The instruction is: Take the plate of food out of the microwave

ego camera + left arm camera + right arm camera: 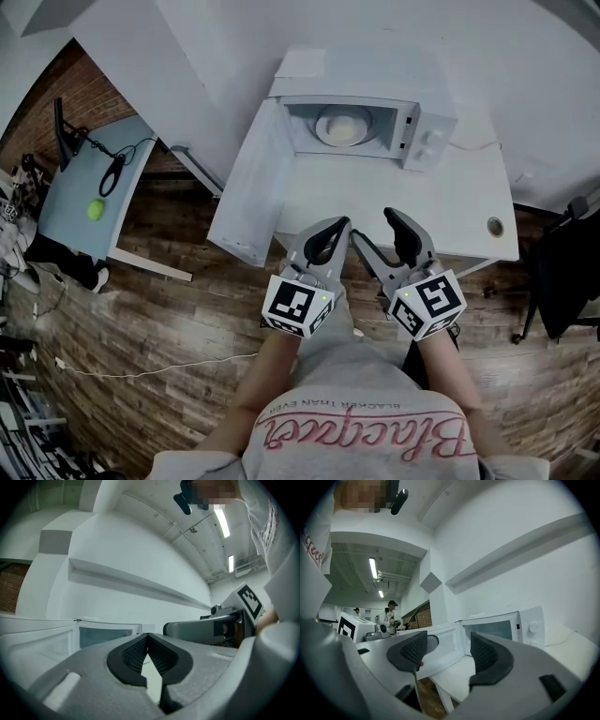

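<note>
A white microwave stands on the white table with its door swung wide to the left. Inside sits a pale plate of food. Both grippers hang close to the person's body, short of the table's near edge. My left gripper is shut, its pads meeting with nothing between them. My right gripper is open and empty. The microwave and its open door lie ahead of the right gripper.
A light blue side table at the left carries a green ball and a black cable. A round hole marks the white table's right corner. A dark chair stands at the far right. Two people stand far off.
</note>
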{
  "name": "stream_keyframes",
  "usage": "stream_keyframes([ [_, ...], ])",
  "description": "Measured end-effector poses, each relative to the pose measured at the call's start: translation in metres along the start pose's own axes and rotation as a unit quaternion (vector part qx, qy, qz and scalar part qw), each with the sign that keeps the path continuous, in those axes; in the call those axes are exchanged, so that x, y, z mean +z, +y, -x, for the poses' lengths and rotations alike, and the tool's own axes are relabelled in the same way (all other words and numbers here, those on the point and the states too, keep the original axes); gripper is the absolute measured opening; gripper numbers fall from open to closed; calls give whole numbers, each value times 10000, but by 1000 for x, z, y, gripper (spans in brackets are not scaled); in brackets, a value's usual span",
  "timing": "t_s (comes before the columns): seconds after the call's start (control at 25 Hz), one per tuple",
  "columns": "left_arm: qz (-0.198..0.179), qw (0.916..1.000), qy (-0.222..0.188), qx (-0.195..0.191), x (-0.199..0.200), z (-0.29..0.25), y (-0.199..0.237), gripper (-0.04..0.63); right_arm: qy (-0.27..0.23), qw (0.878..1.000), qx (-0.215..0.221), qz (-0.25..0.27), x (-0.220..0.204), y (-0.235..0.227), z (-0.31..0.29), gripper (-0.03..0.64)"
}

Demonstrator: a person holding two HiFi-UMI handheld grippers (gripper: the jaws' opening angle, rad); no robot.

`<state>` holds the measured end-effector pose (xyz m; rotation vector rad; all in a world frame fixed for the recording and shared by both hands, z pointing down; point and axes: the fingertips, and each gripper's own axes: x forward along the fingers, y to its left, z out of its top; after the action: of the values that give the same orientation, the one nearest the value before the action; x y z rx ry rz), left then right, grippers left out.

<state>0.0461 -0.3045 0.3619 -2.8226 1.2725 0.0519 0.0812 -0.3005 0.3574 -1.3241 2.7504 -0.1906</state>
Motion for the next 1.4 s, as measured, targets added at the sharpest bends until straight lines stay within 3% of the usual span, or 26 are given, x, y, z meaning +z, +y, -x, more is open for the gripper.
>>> stream_keyframes([
  [0.44,109,9997,48,191,-6,-42,56,6,268,9989,136,-370,1,-32,-66,282],
  [0.84,212,9992,48,325,-12,-81,108,6,501,9921,-493,-1037,-22,-87,-123,216],
  [1.04,307,9989,117,326,-20,-101,130,6,734,9822,-767,-1551,-46,-112,-153,176],
  [1.4,512,9977,254,355,-39,-133,160,6,978,9516,-1193,-2657,-93,-153,-197,163],
])
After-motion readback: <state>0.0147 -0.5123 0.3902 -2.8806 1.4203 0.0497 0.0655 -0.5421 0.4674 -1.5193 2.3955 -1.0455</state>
